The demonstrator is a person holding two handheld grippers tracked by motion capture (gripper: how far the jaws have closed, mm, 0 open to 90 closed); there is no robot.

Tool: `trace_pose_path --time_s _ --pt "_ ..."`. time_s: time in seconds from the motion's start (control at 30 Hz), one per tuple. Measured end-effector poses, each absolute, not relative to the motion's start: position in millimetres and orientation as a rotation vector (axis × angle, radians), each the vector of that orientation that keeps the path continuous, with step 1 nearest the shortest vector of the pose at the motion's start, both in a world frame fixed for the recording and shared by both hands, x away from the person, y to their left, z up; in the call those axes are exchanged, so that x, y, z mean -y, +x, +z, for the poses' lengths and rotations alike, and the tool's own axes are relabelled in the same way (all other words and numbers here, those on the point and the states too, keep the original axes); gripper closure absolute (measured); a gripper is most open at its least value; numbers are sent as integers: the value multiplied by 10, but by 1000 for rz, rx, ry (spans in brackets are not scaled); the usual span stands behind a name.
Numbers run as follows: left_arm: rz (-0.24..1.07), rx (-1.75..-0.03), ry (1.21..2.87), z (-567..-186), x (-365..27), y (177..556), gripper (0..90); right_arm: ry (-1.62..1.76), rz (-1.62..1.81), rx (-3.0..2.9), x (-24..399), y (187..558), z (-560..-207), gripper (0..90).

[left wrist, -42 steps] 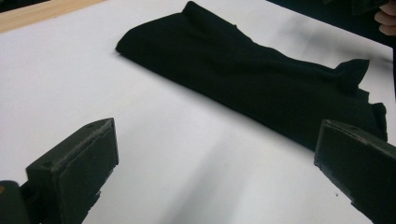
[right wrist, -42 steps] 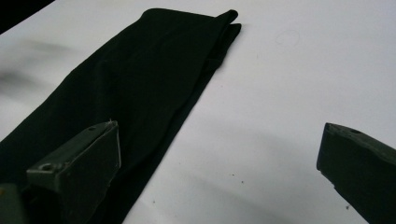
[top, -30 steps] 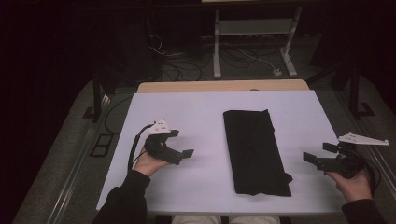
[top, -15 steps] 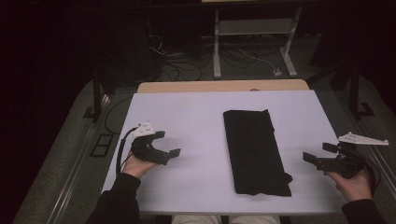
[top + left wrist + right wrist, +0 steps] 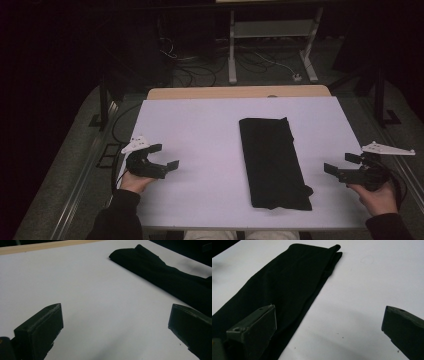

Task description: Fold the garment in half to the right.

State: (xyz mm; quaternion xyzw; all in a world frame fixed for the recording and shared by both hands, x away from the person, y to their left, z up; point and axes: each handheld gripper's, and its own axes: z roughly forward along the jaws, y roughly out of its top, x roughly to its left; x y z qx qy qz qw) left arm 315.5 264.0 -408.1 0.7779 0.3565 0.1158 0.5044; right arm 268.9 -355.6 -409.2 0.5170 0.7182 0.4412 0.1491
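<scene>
1. A black cloth (image 5: 272,162), folded into a long narrow rectangle, is seen right of centre in the high view, lying flat on the worktop (image 5: 210,130); its lower end is rumpled, with a small flap sticking out at the lower right corner.
2. The worktop is covered by a smooth, matte white sheet, and a strip of pale wood is shown along its far edge.
3. The left claw (image 5: 164,156) is held at the lower left of the high view, well apart from the cloth, with its blocky black jaws spread and nothing between them.
4. The right claw (image 5: 345,166) is held at the lower right, near the cloth's right edge, its jaws likewise spread wide and empty.
5. In the right gripper view, the cloth (image 5: 287,287) is seen running from lower left to upper centre, its weave soft and dull.
</scene>
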Motion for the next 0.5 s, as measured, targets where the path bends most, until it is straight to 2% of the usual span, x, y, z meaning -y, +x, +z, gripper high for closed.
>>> trace_pose_path --time_s 0.5 --pt "299 -909 1872 -4121 -2867 2945 0 1471 1272 -2082 3514 2734 -4094 0"
